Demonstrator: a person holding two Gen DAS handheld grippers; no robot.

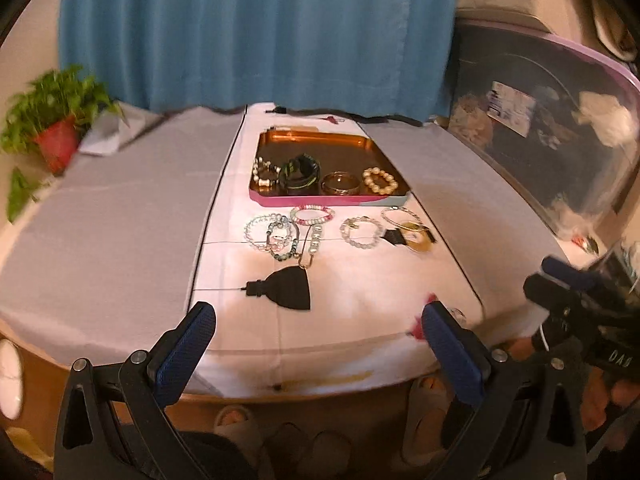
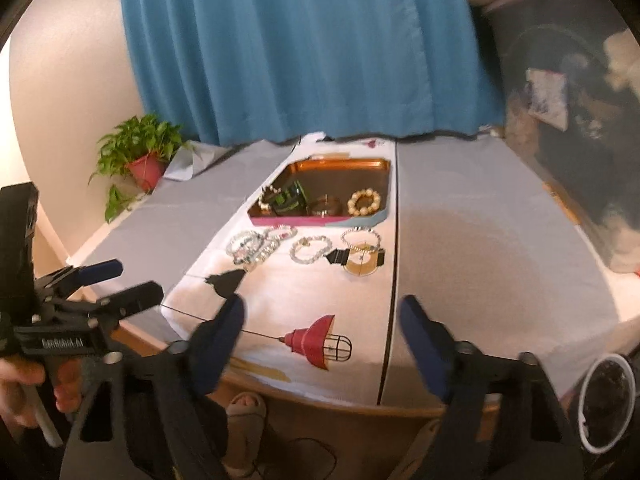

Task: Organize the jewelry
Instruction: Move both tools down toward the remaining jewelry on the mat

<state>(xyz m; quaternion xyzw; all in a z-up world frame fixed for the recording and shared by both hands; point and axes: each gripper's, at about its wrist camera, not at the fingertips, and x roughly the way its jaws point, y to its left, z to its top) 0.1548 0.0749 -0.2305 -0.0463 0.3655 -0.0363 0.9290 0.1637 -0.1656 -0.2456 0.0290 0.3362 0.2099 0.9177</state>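
Note:
A copper tray (image 1: 312,146) with a pink front rim sits mid-table. It holds a pearl bracelet (image 1: 380,180), a gold bangle (image 1: 341,184), a dark green bangle (image 1: 300,174) and a bead bracelet (image 1: 262,174). In front of it, several bead bracelets (image 1: 276,234) and a gold cuff (image 1: 416,236) lie on the white cloth. My left gripper (image 1: 318,312) hovers open over the table's near edge, well short of the jewelry, with nothing between its fingers. My right gripper (image 2: 322,306) is open and empty too, facing the same tray (image 2: 340,176), loose bracelets (image 2: 256,246) and cuff (image 2: 362,262).
A potted plant (image 1: 56,128) stands at the back left, a blue curtain (image 1: 256,32) behind the table, and a clear storage bin (image 1: 540,140) at the right. A white-rimmed container (image 2: 608,400) sits low on the right. Lamp pictures are printed on the cloth (image 2: 316,340).

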